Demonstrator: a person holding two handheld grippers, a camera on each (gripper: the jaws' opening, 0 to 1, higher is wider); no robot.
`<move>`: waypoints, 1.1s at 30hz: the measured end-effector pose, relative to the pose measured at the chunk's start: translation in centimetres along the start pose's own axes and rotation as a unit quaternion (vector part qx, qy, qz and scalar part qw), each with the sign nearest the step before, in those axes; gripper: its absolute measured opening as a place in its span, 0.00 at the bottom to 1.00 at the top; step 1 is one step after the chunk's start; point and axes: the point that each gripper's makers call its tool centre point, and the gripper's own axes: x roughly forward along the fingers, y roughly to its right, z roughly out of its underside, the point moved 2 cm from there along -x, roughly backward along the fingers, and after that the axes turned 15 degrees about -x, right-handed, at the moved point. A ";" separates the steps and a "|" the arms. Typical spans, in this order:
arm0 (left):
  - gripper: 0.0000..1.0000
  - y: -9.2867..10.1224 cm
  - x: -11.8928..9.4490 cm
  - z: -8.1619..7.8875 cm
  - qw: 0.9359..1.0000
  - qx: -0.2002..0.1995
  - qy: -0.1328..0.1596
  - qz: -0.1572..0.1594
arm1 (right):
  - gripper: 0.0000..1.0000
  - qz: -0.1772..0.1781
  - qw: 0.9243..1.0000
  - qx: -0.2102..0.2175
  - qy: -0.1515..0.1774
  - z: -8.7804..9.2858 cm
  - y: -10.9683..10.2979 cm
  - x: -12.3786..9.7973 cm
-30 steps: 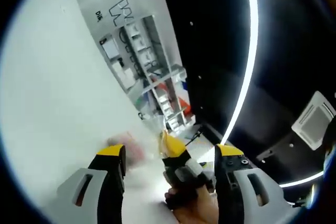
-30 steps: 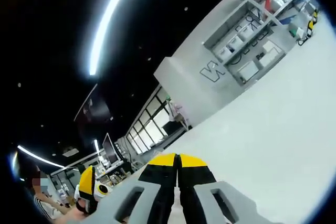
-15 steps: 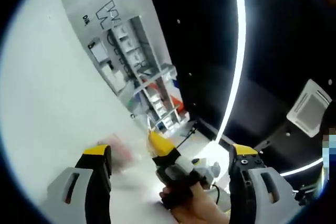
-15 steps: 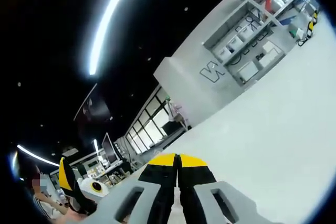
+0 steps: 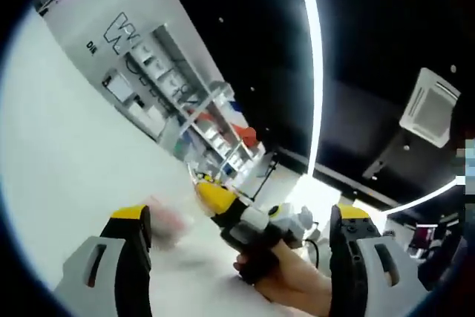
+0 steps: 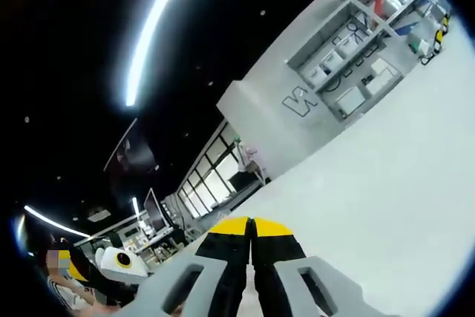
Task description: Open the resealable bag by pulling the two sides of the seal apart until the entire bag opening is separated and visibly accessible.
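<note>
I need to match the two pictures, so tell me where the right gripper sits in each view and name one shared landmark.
Left gripper view: the right gripper comes in at bottom centre, held by a hand, yellow tips pointing up-left.
Right gripper view: its own jaws rise at bottom centre, closed together.
Shared landmark: the white shelving unit with lettering beside it.

Both rigs look the same: the left gripper [image 5: 241, 220] has two chunky light-grey plastic jaws, each with a slotted cutout, running into black fingers capped with bright yellow tips. The right gripper [image 6: 251, 225] matches it, grey slotted bodies and black fingers with yellow ends. In the left gripper view the right one also shows a white-and-grey block behind its yellow nose, with a bare hand [image 5: 293, 286] around its black grip.
</note>
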 end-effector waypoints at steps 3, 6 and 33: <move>0.99 -0.2 -0.1 0.1 1.000 0.006 -0.006 -0.005 | 0.00 0.000 1.000 0.000 0.000 -0.1 0.2 0.1; 0.99 -0.2 -0.1 0.1 1.000 0.007 -0.006 -0.003 | 0.00 0.000 1.000 0.001 0.000 -0.1 0.0 0.0; 0.99 -2.7 -0.1 0.7 0.969 0.224 -0.072 -0.074 | 0.00 -0.001 1.000 0.005 0.005 -0.2 0.2 0.1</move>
